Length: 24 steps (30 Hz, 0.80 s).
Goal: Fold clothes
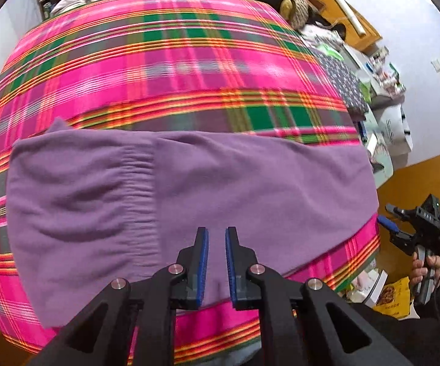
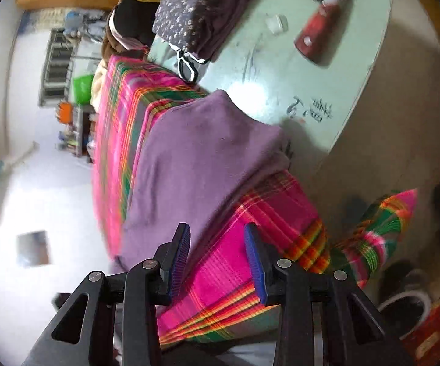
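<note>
A pink plaid cloth [image 1: 165, 70] with green and orange stripes covers the work surface. Beside it stands a pale green table [image 2: 296, 70] (scribbled with dark marks), bearing a dark dotted fabric bundle [image 2: 198, 9] and a red bottle [image 2: 317, 36] lying on its side.

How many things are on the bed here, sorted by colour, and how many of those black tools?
Purple garment: 1
Pink plaid blanket: 1
Black tools, left tool and right tool: 2
Total: 4
</note>
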Each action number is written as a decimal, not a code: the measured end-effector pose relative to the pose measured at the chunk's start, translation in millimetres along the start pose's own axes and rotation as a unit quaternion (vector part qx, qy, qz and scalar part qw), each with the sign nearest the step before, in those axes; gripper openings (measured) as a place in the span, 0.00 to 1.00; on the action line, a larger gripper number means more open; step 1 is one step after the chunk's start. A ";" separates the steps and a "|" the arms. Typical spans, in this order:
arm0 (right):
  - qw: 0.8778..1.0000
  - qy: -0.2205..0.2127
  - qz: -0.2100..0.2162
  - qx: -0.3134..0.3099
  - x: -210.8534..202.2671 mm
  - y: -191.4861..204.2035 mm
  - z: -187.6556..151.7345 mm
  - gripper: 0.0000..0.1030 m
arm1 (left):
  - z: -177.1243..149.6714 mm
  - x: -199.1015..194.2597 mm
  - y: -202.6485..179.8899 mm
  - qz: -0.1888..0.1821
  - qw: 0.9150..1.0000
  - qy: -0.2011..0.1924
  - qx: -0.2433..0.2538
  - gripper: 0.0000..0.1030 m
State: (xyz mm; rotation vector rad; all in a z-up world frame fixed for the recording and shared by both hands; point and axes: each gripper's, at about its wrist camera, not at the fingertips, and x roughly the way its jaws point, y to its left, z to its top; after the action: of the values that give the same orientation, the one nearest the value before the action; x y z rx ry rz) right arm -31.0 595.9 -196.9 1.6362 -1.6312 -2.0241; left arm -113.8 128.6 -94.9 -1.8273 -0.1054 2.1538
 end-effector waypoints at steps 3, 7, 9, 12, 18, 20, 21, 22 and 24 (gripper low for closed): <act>0.999 0.000 0.047 0.028 -1.5 -16.0 11.7 0.37 | 2.4 2.2 -21.9 0.008 1.000 0.010 0.013 0.10; 0.996 -0.026 0.044 0.067 -10.2 -39.8 27.3 0.43 | 9.7 2.9 -48.3 0.014 0.999 0.015 0.027 0.10; 0.994 -0.024 0.050 0.098 -6.4 -56.6 34.8 0.55 | 12.7 3.9 -58.6 0.016 0.999 0.015 0.029 0.10; 0.988 -0.005 0.075 0.133 8.5 -68.3 42.1 0.56 | 13.0 5.1 -67.0 0.022 0.999 0.020 0.027 0.10; 0.977 0.038 0.123 0.168 45.4 -72.5 49.1 0.57 | 13.9 0.2 -71.4 0.040 0.999 0.022 0.015 0.10; 0.973 0.043 0.137 0.183 52.8 -75.9 50.3 0.57 | 14.7 -3.6 -71.1 0.047 0.999 0.019 0.010 0.10; 0.970 0.043 0.145 0.189 56.9 -77.2 52.2 0.57 | 15.0 -5.3 -70.3 0.050 0.999 0.018 0.007 0.10; 0.969 0.043 0.150 0.192 59.4 -78.0 54.3 0.57 | 15.0 -6.7 -69.6 0.054 0.998 0.017 0.004 0.10; 0.966 0.039 0.162 0.195 61.8 -77.7 59.1 0.57 | 14.6 -8.5 -67.5 0.061 0.998 0.018 -0.002 0.10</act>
State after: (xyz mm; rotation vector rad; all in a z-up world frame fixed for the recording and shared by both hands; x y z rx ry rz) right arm -61.0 631.0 -302.8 1.3989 -2.2024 -1.5344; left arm -114.1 192.3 -66.9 -1.9189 0.0105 2.2008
